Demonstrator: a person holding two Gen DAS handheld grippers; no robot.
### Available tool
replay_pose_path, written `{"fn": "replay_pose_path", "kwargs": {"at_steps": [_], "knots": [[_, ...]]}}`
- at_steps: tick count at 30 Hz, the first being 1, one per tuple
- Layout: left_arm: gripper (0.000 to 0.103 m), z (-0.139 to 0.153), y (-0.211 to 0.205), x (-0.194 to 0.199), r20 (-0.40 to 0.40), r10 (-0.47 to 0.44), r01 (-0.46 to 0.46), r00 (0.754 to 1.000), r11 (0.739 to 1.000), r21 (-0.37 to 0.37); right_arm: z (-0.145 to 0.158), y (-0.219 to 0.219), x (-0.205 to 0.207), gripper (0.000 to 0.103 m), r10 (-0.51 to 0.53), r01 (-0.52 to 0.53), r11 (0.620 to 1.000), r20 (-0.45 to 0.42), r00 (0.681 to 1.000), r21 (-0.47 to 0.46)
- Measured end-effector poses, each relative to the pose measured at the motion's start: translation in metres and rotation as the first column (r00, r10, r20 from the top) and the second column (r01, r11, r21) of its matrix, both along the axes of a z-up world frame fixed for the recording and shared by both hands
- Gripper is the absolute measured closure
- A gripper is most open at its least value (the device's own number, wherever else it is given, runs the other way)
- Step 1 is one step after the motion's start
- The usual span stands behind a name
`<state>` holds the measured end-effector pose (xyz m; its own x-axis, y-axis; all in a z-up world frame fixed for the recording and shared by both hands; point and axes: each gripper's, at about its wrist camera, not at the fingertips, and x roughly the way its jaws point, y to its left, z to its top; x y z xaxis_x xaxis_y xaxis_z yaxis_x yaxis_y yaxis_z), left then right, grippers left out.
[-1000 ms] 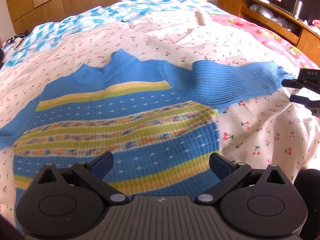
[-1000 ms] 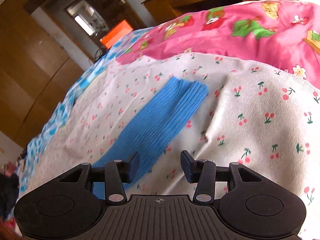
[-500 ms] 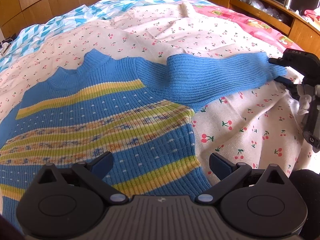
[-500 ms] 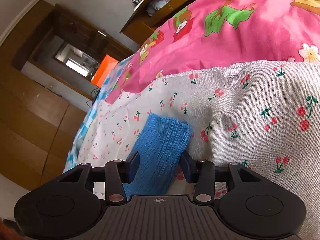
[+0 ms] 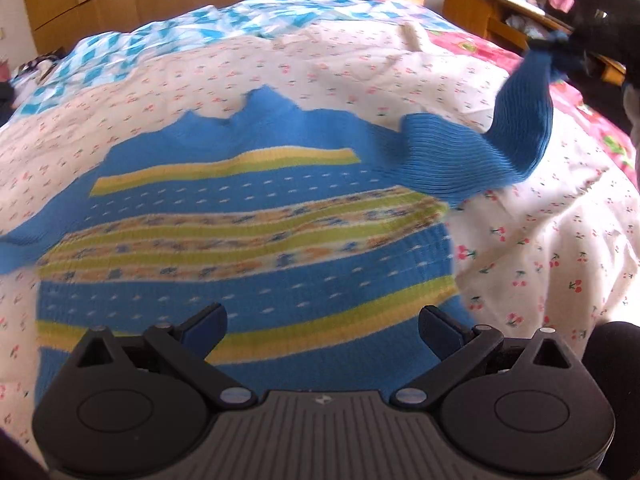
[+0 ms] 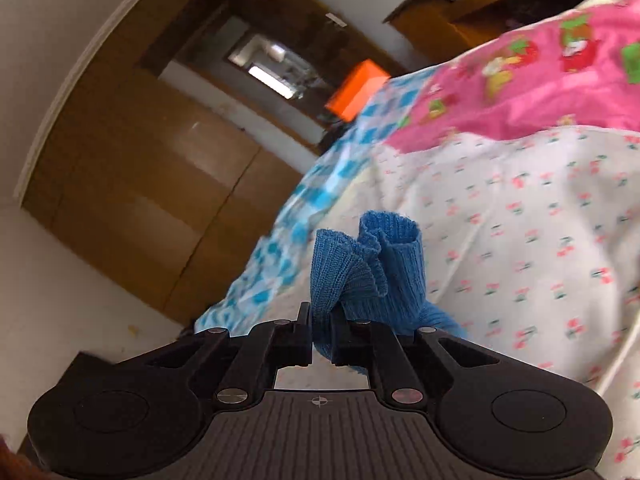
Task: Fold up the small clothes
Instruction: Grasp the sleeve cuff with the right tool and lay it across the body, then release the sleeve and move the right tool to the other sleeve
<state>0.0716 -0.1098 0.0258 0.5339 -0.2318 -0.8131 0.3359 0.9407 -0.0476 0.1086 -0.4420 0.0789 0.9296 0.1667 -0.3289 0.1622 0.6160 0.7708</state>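
A small blue knit sweater [image 5: 240, 240] with yellow-green and patterned stripes lies flat on the cherry-print bedcover [image 5: 560, 248]. Its right sleeve [image 5: 524, 128] rises off the bed to the upper right, where my right gripper [image 5: 560, 46] holds the cuff. In the right wrist view that gripper [image 6: 322, 338] is shut on the bunched blue cuff [image 6: 372, 268], which sticks up between the jaws. My left gripper [image 5: 322, 326] hovers open over the sweater's lower hem, with nothing between its fingers.
A pink cartoon-print quilt [image 5: 592, 112] and a blue-and-white diamond cover [image 5: 200, 28] lie further back on the bed. A wooden shelf unit [image 5: 488, 12] stands at the right. Wooden wardrobe doors [image 6: 140, 184] and an orange box [image 6: 356, 88] are behind.
My right gripper closed on the sleeve cuff and lifted it off the bed; the sleeve now slants upward. My left gripper drifted sideways over the sweater and stayed open.
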Motion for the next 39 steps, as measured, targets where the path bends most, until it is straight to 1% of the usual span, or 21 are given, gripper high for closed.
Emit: {"fn": "replay_pose_path", "kwargs": {"at_steps": [3,6,9,12,15,16,17,18,20,22,23,25,27,28,30,32,35,36,37,38,39], "knots": [[0.000,0.002,0.035,-0.006,0.011,0.050,-0.049,0.999,0.998,-0.024,0.018,0.066,0.024,0.094,0.142,-0.142,0.989,0.009,0.990,-0.038],[0.000,0.002,0.074,-0.013,0.030,0.112,-0.111,0.993,0.993,-0.037,0.021,0.137,0.046,0.094,0.276,-0.277,0.958,-0.017,0.961,-0.077],[0.000,0.002,0.109,-0.022,0.063,0.165,-0.164,0.984,0.986,-0.029,0.010,0.209,0.066,0.094,0.389,-0.396,0.911,-0.075,0.918,-0.120],[0.000,0.001,0.136,-0.030,0.095,0.219,-0.219,0.971,0.976,-0.017,-0.009,0.269,0.083,0.094,0.463,-0.479,0.865,-0.135,0.876,-0.148],[0.000,-0.002,0.154,-0.035,0.111,0.255,-0.255,0.961,0.967,-0.015,-0.033,0.311,0.095,0.094,0.516,-0.552,0.813,-0.211,0.830,-0.185],[0.000,-0.003,0.158,-0.036,0.115,0.263,-0.263,0.958,0.965,-0.015,-0.041,0.325,0.096,0.094,0.542,-0.588,0.785,-0.243,0.804,-0.194],[0.000,-0.005,0.161,-0.037,0.118,0.268,-0.269,0.956,0.963,-0.015,-0.051,0.337,0.098,0.094,0.575,-0.631,0.752,-0.277,0.769,-0.190],[0.000,-0.006,0.164,-0.037,0.116,0.274,-0.273,0.955,0.962,-0.019,-0.059,0.345,0.099,0.091,0.590,-0.655,0.733,-0.308,0.747,-0.184],[0.000,-0.009,0.170,-0.036,0.100,0.286,-0.282,0.953,0.958,-0.044,-0.073,0.361,0.090,0.090,0.614,-0.698,0.694,-0.361,0.702,-0.177],[0.000,-0.009,0.176,-0.035,0.086,0.299,-0.293,0.950,0.953,-0.073,-0.079,0.367,0.086,0.090,0.636,-0.724,0.669,-0.374,0.675,-0.168],[0.000,-0.009,0.178,-0.035,0.082,0.304,-0.297,0.949,0.951,-0.083,-0.078,0.367,0.081,0.088,0.641,-0.728,0.666,-0.372,0.671,-0.164],[0.000,-0.010,0.179,-0.035,0.080,0.307,-0.300,0.948,0.950,-0.089,-0.073,0.363,0.079,0.086,0.653,-0.733,0.663,-0.362,0.665,-0.153],[0.000,-0.011,0.179,-0.035,0.083,0.309,-0.302,0.947,0.949,-0.086,-0.065,0.353,0.074,0.084,0.660,-0.733,0.661,-0.340,0.670,-0.161],[0.000,-0.012,0.179,-0.035,0.083,0.312,-0.305,0.947,0.948,-0.087,-0.058,0.345,0.071,0.084,0.656,-0.725,0.664,-0.324,0.682,-0.182],[0.000,-0.012,0.180,-0.035,0.079,0.315,-0.307,0.946,0.947,-0.094,-0.048,0.326,0.069,0.079,0.620,-0.689,0.684,-0.304,0.723,-0.242],[0.000,-0.014,0.180,-0.034,0.070,0.315,-0.308,0.947,0.946,-0.099,-0.045,0.299,0.070,0.077,0.531,-0.618,0.725,-0.326,0.782,-0.304],[0.000,-0.015,0.179,-0.032,0.056,0.313,-0.307,0.948,0.947,-0.099,-0.061,0.253,0.077,0.077,0.343,-0.497,0.782,-0.405,0.848,-0.377],[0.000,-0.016,0.178,-0.032,0.057,0.313,-0.307,0.948,0.947,-0.096,-0.068,0.237,0.079,0.077,0.281,-0.458,0.791,-0.423,0.861,-0.406],[0.000,-0.017,0.177,-0.031,0.060,0.312,-0.306,0.948,0.948,-0.090,-0.076,0.222,0.082,0.080,0.215,-0.420,0.798,-0.447,0.868,-0.432],[0.000,-0.017,0.176,-0.031,0.064,0.313,-0.307,0.948,0.948,-0.082,-0.084,0.208,0.083,0.088,0.161,-0.387,0.804,-0.460,0.873,-0.451],[0.000,-0.018,0.175,-0.031,0.070,0.315,-0.310,0.947,0.948,-0.074,-0.090,0.194,0.083,0.094,0.150,-0.369,0.816,-0.453,0.879,-0.446]]}}
